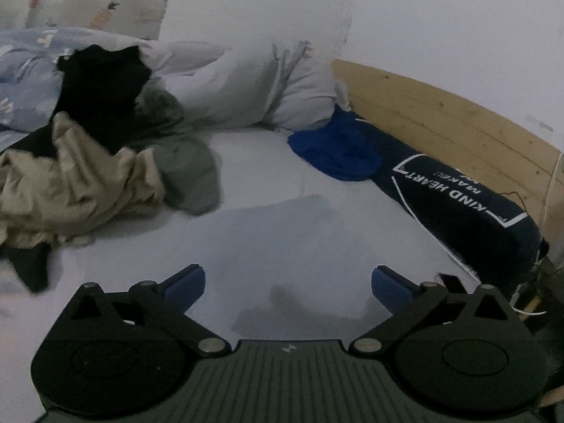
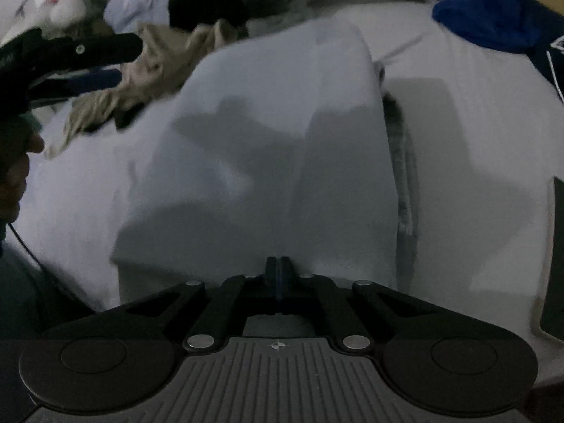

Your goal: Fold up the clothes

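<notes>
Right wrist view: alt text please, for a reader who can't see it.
The right gripper, fingers shut, pinches the near edge of a pale garment spread on the bed. The open left gripper hovers at left, above a heap of unfolded clothes.

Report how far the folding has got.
Done: nothing visibly folded and set aside. In hand: the right tool is shut on the near edge of a pale garment spread on the bed; the left tool is open, holding nothing. Left: the beige, black, grey and blue clothes lie crumpled.
</notes>
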The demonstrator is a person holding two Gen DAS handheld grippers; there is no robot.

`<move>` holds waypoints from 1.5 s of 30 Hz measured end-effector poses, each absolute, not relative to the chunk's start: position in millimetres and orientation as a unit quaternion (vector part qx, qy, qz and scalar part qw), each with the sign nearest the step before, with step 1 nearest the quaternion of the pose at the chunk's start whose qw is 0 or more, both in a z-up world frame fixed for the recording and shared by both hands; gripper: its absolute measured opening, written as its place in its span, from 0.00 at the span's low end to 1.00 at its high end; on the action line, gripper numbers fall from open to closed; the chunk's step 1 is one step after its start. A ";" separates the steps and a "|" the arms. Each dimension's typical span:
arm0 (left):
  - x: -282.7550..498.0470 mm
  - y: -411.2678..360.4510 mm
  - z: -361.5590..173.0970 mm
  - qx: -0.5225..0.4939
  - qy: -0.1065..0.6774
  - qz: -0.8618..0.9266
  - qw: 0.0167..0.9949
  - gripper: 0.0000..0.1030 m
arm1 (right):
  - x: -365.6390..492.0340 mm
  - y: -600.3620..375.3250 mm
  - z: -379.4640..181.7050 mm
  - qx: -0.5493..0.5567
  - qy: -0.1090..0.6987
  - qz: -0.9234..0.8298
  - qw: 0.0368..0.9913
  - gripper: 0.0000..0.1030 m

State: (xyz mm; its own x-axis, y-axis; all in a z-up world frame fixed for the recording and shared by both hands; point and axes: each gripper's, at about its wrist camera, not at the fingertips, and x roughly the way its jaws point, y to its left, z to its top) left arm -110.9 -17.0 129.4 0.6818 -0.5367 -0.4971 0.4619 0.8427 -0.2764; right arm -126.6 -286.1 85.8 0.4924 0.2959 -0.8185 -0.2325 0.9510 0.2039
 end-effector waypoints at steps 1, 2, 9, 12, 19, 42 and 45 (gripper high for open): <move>-114.7 -14.9 123.7 -0.070 0.292 -0.275 0.913 1.00 | -129.7 -284.4 89.3 0.025 0.482 0.150 0.863 0.00; -118.5 -12.7 118.0 -0.076 0.294 -0.276 0.912 1.00 | -132.8 -282.7 92.9 0.017 0.484 0.148 0.862 0.00; -134.9 -21.1 65.2 -0.050 0.344 -0.311 0.884 1.00 | -147.4 -272.4 126.5 -0.023 0.458 0.122 0.880 0.06; -137.3 -35.2 52.5 0.031 0.338 -0.314 0.887 1.00 | -138.8 -272.3 132.7 -0.027 0.432 0.082 0.898 0.09; -116.1 -13.1 69.5 -0.054 0.347 -0.321 0.879 1.00 | -118.7 -273.4 103.2 -0.020 0.454 0.022 0.891 0.09; 42.7 38.0 62.8 -0.359 0.404 -0.346 0.767 1.00 | -178.4 -299.4 114.5 0.104 0.397 0.054 0.910 0.78; 62.2 17.1 66.1 -0.334 0.415 -0.365 0.763 1.00 | -181.2 -302.3 115.0 0.102 0.397 0.047 0.911 0.78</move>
State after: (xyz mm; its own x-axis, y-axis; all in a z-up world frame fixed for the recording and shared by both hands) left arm 62.2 17.1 66.1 0.3880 -0.8352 -0.3898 0.2799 0.5097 -0.8135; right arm -181.2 -302.3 115.0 0.6799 0.1672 -0.7140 -0.0051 0.9747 0.2234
